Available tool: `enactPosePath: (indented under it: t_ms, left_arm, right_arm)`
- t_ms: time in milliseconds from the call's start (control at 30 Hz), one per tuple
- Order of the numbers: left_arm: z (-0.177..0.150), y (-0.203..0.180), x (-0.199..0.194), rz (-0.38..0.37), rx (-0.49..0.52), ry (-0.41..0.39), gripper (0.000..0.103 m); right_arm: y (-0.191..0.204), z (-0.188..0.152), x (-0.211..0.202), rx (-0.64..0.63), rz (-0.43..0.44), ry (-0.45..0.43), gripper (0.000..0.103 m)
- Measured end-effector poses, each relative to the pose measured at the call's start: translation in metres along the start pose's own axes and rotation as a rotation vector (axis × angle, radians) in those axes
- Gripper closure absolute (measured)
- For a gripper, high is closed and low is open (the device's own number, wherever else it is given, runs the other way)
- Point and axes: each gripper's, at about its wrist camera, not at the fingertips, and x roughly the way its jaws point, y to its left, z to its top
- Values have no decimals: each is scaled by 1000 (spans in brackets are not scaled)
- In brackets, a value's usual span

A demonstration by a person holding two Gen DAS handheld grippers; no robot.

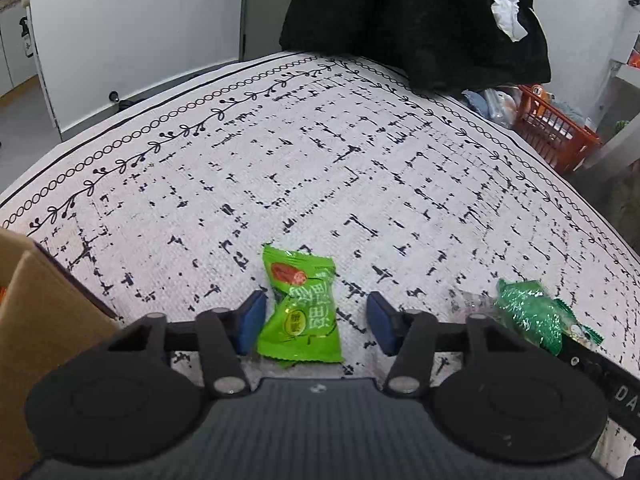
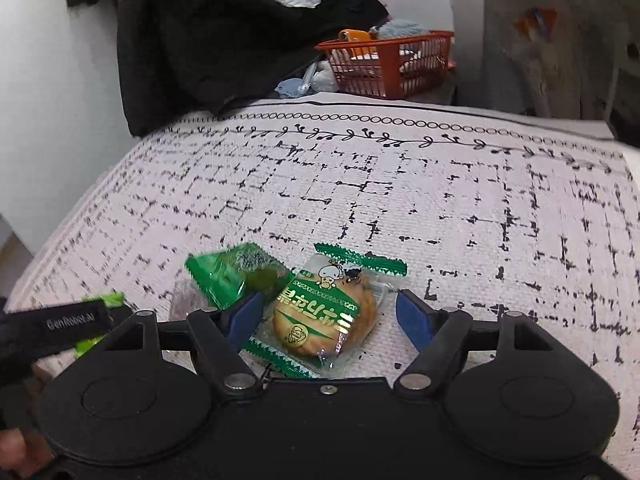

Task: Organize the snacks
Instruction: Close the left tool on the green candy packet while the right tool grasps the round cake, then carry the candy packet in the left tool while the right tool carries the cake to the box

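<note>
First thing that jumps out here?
A bright green snack packet lies on the patterned cloth between the open left claw. A round biscuit in a clear wrapper sits between the open right claw, a dark green packet touching its left side.

2 wrist fisheyes, both low over the tabletop [image 1: 360, 168], looking fwd + slightly down along the fingers.

Left cam: sits right behind left hand-held gripper [image 1: 316, 318], close to surface, faces the far edge w/ black garment [image 1: 408, 20]. Right cam: same setup behind right hand-held gripper [image 2: 329, 312], equally close. Shared: patterned cloth, black garment, orange basket [image 1: 556, 128], crinkled dark-green packet [image 1: 528, 312], which shows right of left cam and left of right cam, so the views run side by side.
</note>
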Motion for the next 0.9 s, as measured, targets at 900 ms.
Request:
enactPosePath:
  t_ms: [900]
  left_arm:
    - [-1,6,-85,-91,-6,-44,74]
  right_arm:
    - [12,-6,-64,-9,74,-16,52]
